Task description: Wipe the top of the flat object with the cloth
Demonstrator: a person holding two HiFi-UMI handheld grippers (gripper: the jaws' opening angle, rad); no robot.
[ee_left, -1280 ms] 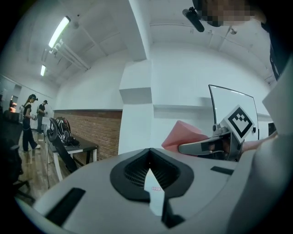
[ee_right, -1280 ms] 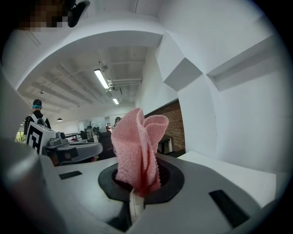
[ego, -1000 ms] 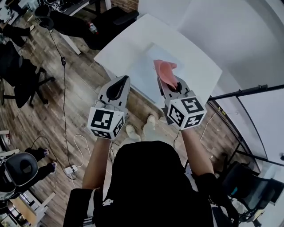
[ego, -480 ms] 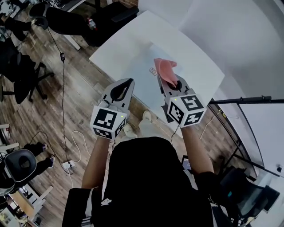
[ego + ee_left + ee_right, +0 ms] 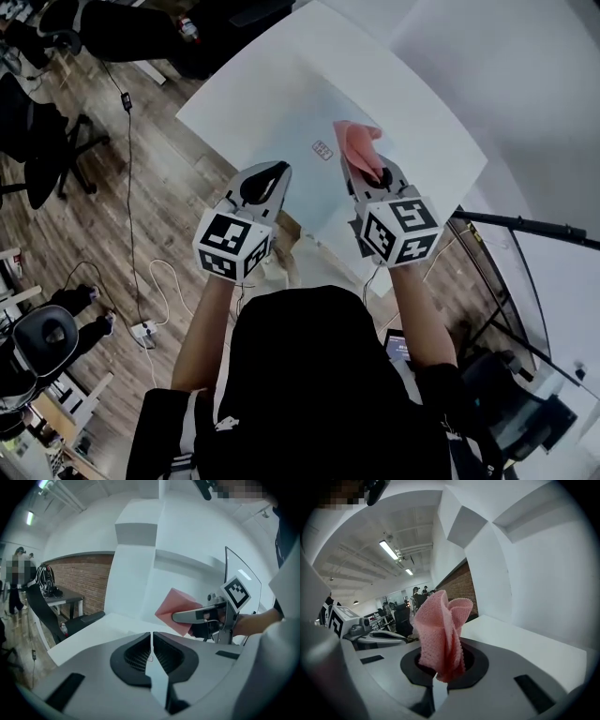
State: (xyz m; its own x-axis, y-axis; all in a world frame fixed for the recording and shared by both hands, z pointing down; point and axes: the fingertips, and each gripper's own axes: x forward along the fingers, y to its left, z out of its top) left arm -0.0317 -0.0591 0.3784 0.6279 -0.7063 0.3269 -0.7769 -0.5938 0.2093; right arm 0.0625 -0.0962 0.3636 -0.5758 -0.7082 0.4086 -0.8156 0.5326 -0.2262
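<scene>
Open office: swivel chairs (image 5: 45,157), desks (image 5: 65,598)

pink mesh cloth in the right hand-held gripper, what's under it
The pale flat panel on the white table; the pink mesh cloth and right hand-held gripper cover the patch directly beneath.

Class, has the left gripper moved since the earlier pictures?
Yes: the left gripper has advanced, its tip now past the white table's near edge.

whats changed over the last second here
Both grippers have moved forward, from the near edge of the table to out over the flat object. Nothing was taken hold of or let go. The right gripper still clamps the pink cloth above the surface, and the left gripper stays shut and empty.
</scene>
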